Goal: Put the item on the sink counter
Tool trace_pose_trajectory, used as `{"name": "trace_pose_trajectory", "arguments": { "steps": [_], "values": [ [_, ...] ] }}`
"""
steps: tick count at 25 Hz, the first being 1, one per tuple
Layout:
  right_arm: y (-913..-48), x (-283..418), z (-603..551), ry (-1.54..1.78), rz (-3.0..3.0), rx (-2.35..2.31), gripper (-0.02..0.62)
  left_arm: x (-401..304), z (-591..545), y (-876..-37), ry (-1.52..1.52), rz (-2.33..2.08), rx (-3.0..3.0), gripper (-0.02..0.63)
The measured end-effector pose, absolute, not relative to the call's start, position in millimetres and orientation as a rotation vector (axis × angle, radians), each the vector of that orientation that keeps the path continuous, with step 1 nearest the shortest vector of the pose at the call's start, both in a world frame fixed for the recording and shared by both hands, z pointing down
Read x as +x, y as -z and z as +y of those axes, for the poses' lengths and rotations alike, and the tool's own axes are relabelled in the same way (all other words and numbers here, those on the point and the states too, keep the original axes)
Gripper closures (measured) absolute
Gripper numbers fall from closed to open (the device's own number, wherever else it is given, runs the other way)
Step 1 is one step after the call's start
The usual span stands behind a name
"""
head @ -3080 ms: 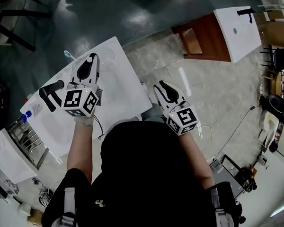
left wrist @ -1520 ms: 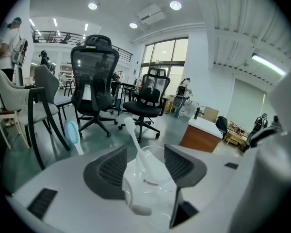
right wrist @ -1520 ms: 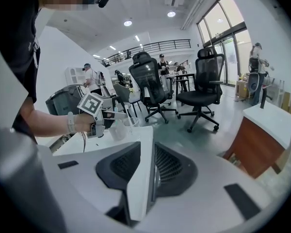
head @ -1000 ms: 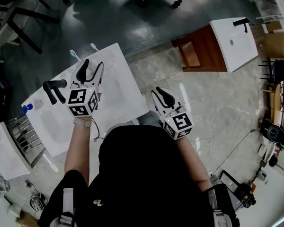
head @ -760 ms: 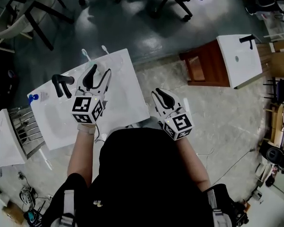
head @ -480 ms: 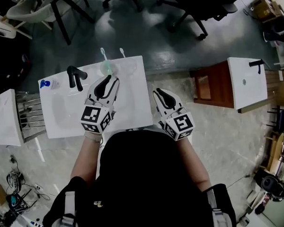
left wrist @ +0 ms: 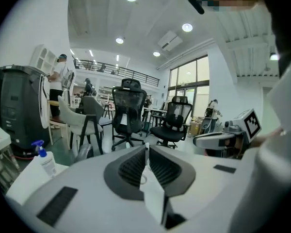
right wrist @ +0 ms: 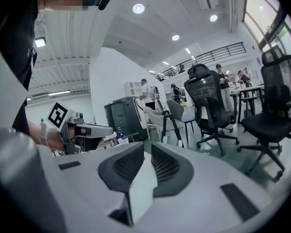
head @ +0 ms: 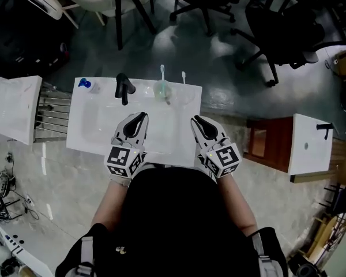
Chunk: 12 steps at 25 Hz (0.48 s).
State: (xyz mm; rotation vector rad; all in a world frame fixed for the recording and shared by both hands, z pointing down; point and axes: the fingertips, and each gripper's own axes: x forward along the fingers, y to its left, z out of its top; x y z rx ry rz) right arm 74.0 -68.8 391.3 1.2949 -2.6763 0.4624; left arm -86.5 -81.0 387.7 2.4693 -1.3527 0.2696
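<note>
– Cup (head: 162, 90) with the toothbrush, where is it?
– Top middle, standing on the sink counter (head: 187, 133) beside the tap (head: 123, 87).
– Is it hard to hold?
– It looks light, smooth and tippy, so pinch its side. Lower down, the left gripper (head: 139, 118) and right gripper (head: 198, 121) are squeezing closed on nothing.

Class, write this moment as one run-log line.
left gripper: closing, empty | right gripper: closing, empty | both above sink counter front | cup at rear
</note>
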Motion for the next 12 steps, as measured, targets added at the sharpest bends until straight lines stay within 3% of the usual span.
{"name": "trace_pose_trajectory", "arguments": {
  "steps": [12],
  "values": [
    [-392.6,11.8,-63.3,-0.441,-2.753,1.072,0.537,-142.7,-39.7,-401.5,-0.33,-1.508,2.355,0.575]
  ]
}}
